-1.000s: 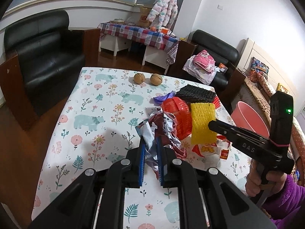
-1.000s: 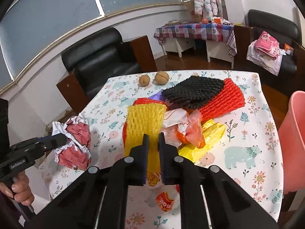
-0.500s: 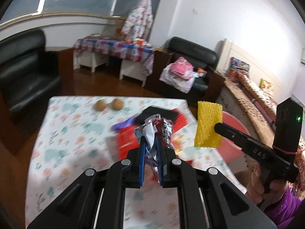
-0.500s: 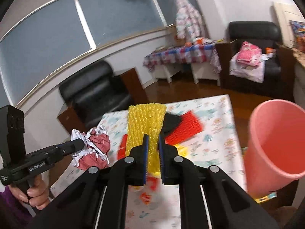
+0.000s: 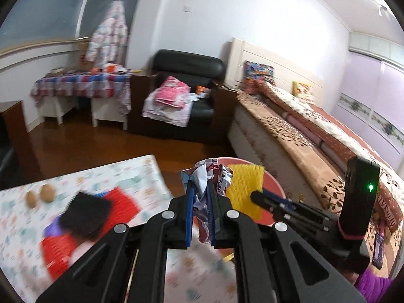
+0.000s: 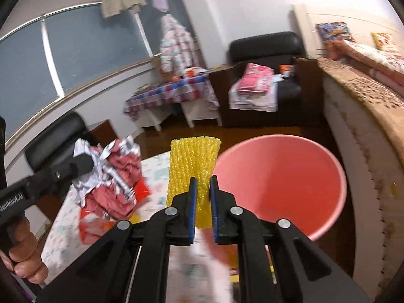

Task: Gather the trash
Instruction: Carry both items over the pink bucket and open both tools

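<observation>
1. Left wrist view: my left gripper point(image 5: 201, 197) is clamped on a crumpled wrapper point(image 5: 210, 176), held up in front of the pink bin point(image 5: 274, 184), past the table's point(image 5: 141, 174) far right edge.
2. Right wrist view: my right gripper point(image 6: 202, 189) pinches the yellow foam net point(image 6: 193, 161), just left of the bin's point(image 6: 282, 184) open mouth.

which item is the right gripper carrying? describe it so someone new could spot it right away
Start at the big pink bucket beside the floral-cloth table. Just left of its rim, the right gripper is shut on a yellow foam net sleeve standing upright. Its plain bright yellow and ribbed mesh texture separate it from the crumpled red-and-white wrapper in the left gripper.
</observation>
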